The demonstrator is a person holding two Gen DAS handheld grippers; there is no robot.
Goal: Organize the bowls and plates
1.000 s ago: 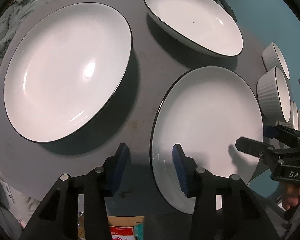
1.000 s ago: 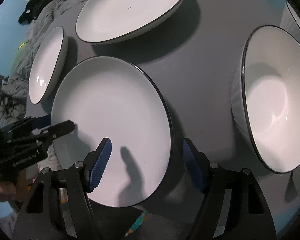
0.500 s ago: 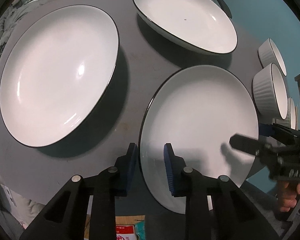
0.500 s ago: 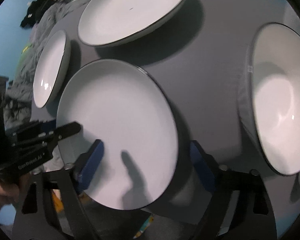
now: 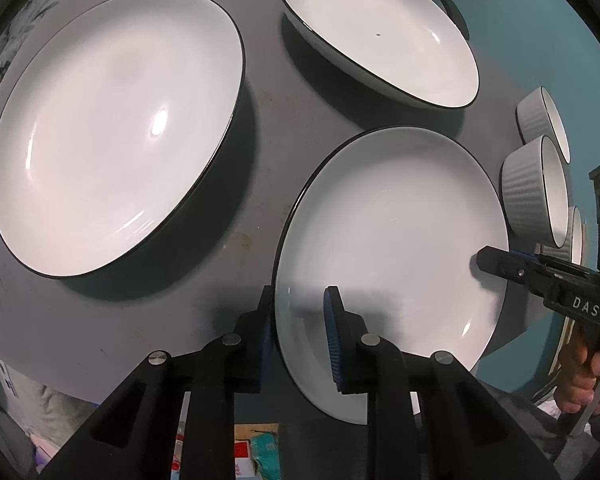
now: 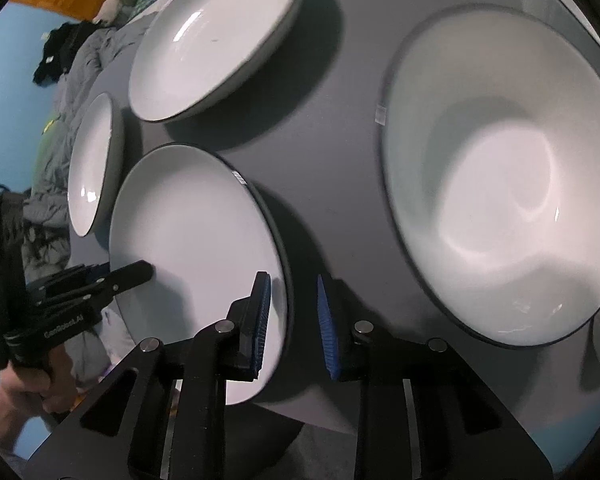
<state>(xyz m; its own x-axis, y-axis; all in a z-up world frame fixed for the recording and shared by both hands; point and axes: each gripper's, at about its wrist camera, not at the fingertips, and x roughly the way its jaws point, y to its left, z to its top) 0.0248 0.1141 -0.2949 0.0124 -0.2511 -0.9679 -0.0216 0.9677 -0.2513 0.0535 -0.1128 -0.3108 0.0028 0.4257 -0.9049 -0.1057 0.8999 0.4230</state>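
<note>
- Made out only a sliver of the third ribbed white bowl in the left-wrist view, cut off behind the second ribbed bowl and the black body of the other gripper.
- Lost the outer blue pad of the left gripper behind the edge of the round white plate with a thin black rim; saw the inner pad lying over the plate's white face.
- Could not read the clutter below the round grey tabletop, nor the blurred heap of grey cloth past its far side.
- Saw nothing of the person beyond a right hand and a left hand, each wrapped round a gripper's handle.
- Could not tell whether the plate rested on the tabletop or hung just clear of it.
- Pointed both grippers steeply down, facing each other across that plate from opposite edges — the plate at the near side of the table, overhanging it.
- Found the left gripper's jaws just closed in and clamped on the plate's rim.
- Found the right gripper the same: jaws just closed in, one pad inside the rim, one outside, gripping it.
- Counted three plates — the held one, a second plate to its left, a third plate at the far side.
- Counted three ribbed bowls, with the first ribbed bowl farthest away.
- Saw one deep white bowl filling the right of the right-wrist view; could not say whether it was one of those three.
</note>
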